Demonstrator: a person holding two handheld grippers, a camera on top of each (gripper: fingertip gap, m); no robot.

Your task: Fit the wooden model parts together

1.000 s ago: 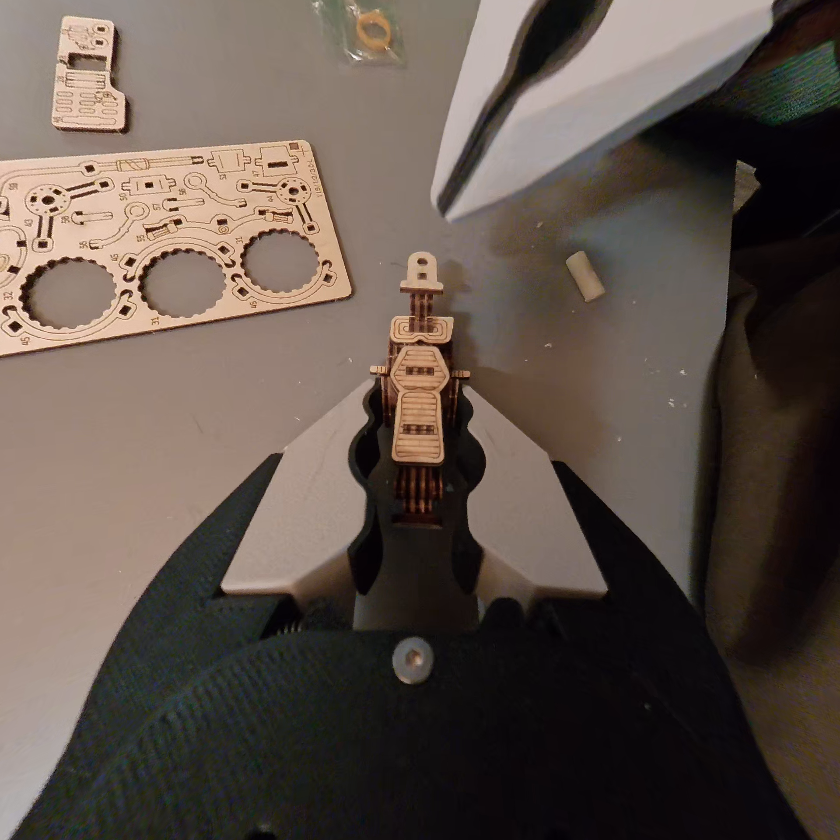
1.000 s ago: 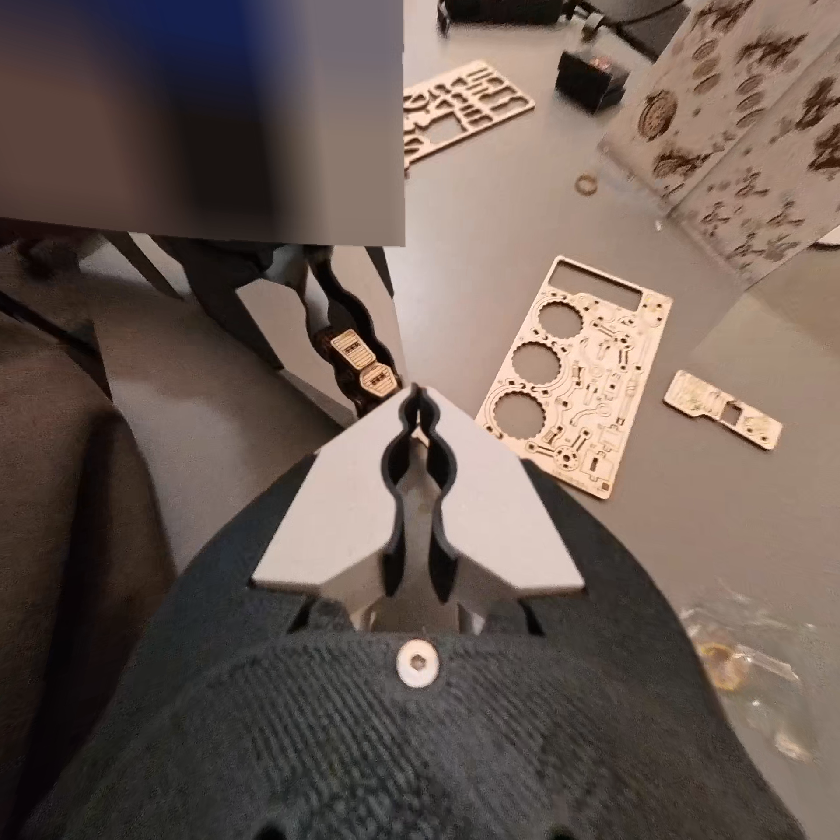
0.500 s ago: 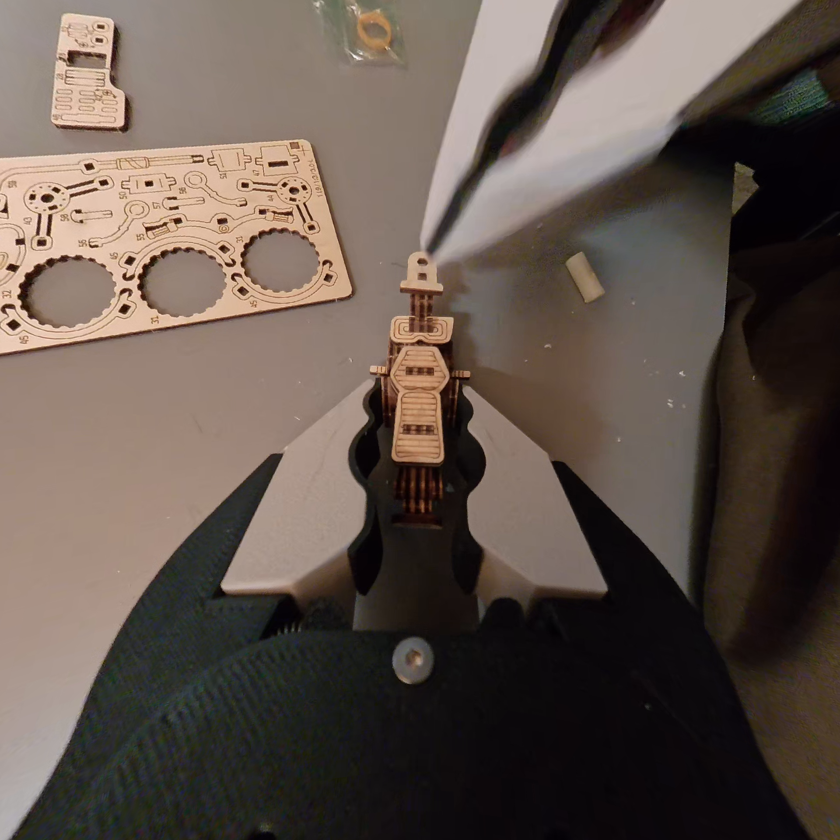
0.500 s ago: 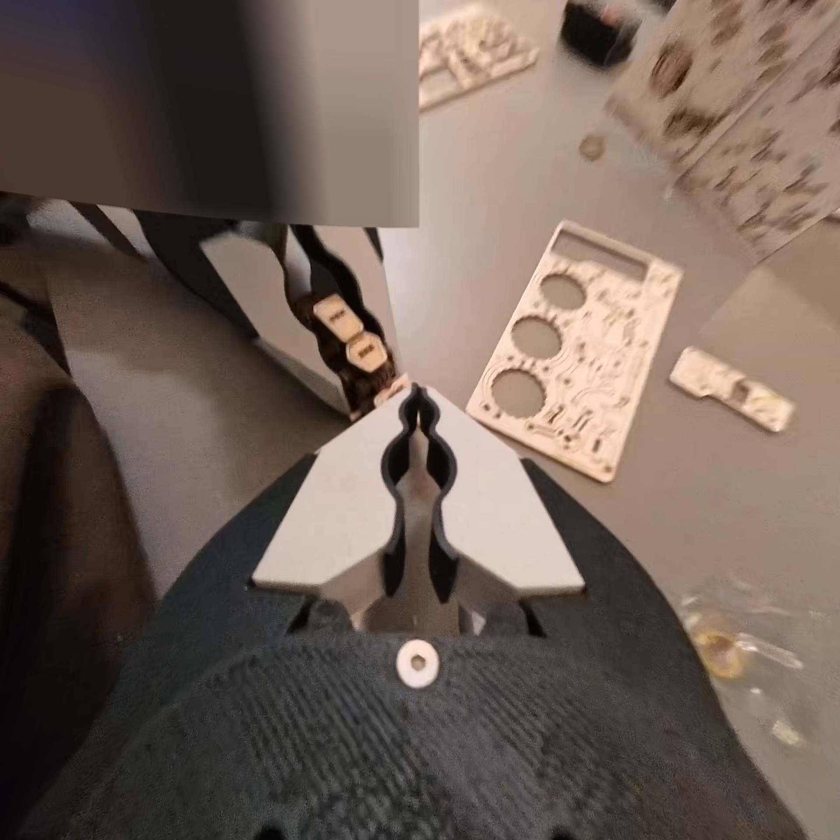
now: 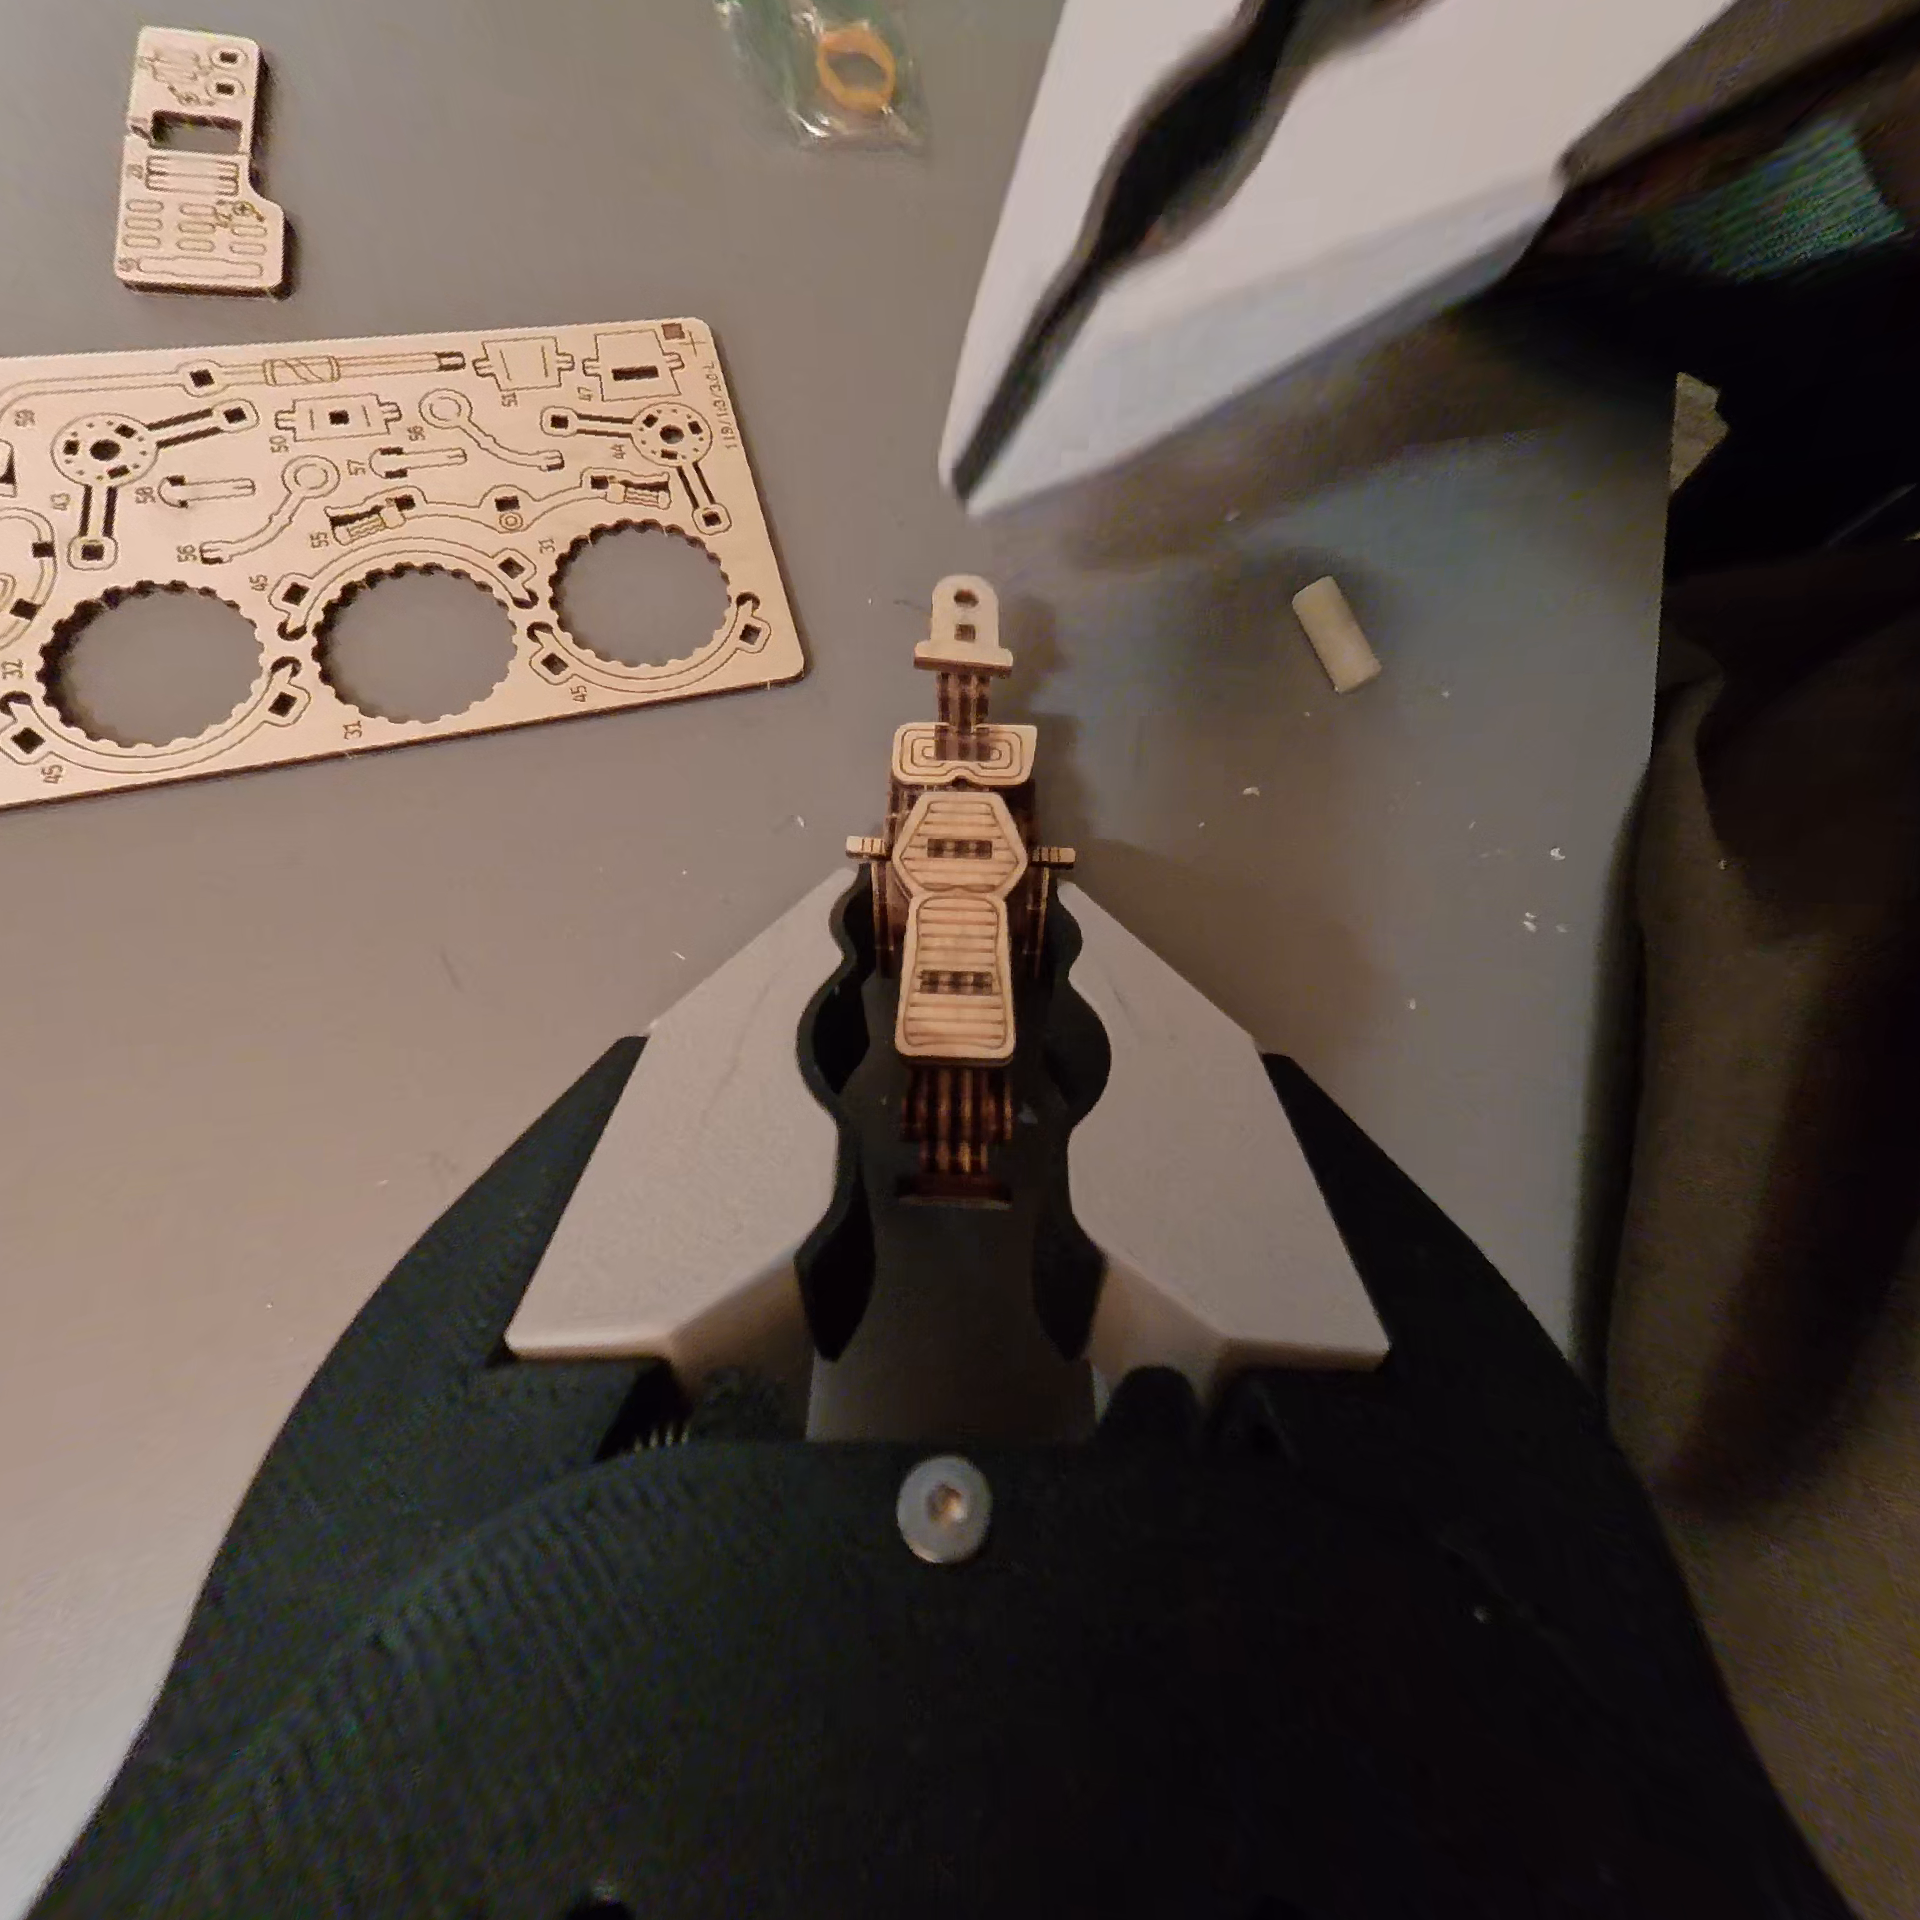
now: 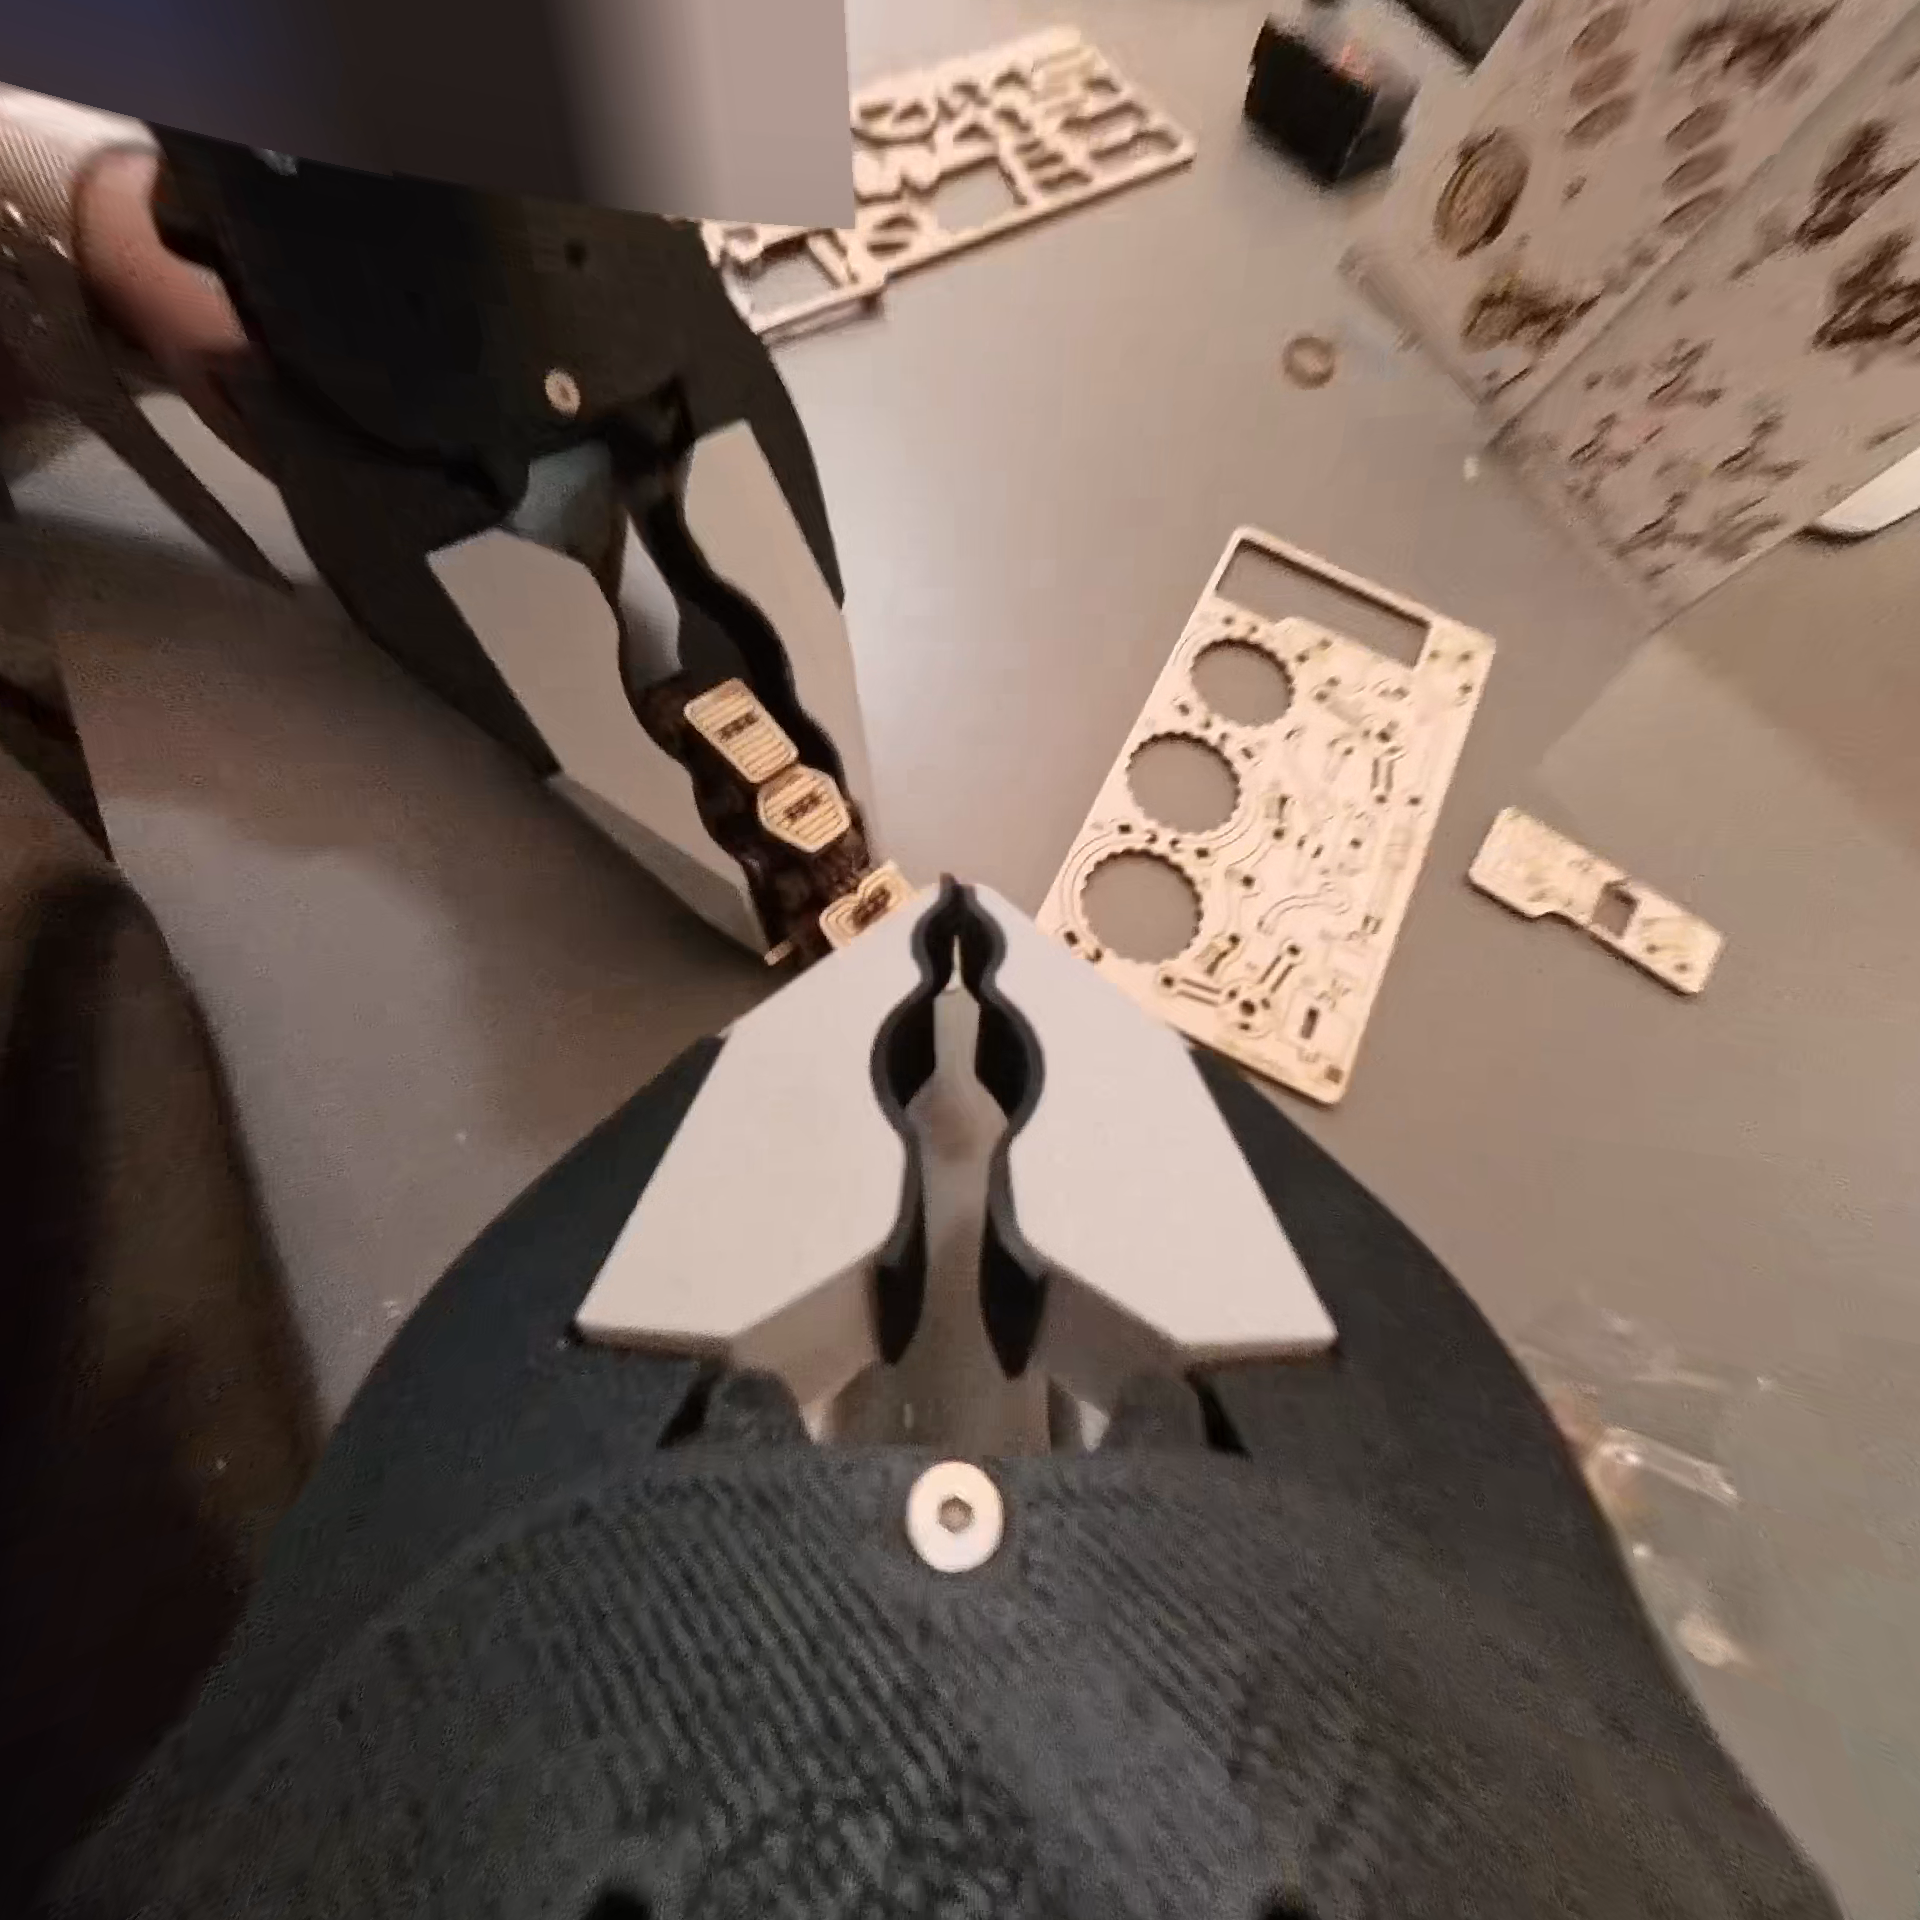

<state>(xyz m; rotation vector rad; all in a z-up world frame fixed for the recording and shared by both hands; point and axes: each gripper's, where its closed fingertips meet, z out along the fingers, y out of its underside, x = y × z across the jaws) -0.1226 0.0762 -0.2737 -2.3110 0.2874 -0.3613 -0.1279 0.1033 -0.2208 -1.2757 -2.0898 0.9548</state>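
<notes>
My left gripper (image 5: 956, 894) is shut on a small wooden model (image 5: 956, 935), a layered body with slatted plates on top and a holed tab (image 5: 964, 623) sticking out ahead. It is held just above the grey table (image 5: 416, 1039). My right gripper (image 6: 951, 904) is shut with nothing visible between its tips. In the left wrist view the right gripper (image 5: 966, 488) hangs blurred at the upper right, its tip a little above and beyond the tab. In the right wrist view the left gripper (image 6: 821, 862) and the model (image 6: 795, 810) lie just left of my tips.
A punched wooden parts sheet (image 5: 364, 540) lies to the left, and it also shows in the right wrist view (image 6: 1278, 831). A small wooden piece (image 5: 203, 166), a bag with a rubber ring (image 5: 852, 68) and a white cylinder (image 5: 1335, 649) lie around. The table edge (image 5: 1662, 935) is close on the right. One gripper's finger ends stand about 7 centimeters off the other's. From either gripper's tips it is about 20 centimeters to the small wooden piece (image 5: 203, 166). It is also in sight in the right wrist view (image 6: 1590, 892).
The right gripper dipped towards the model's front tab half a second ago and has drawn back up a little. The left gripper and the model have not moved.
</notes>
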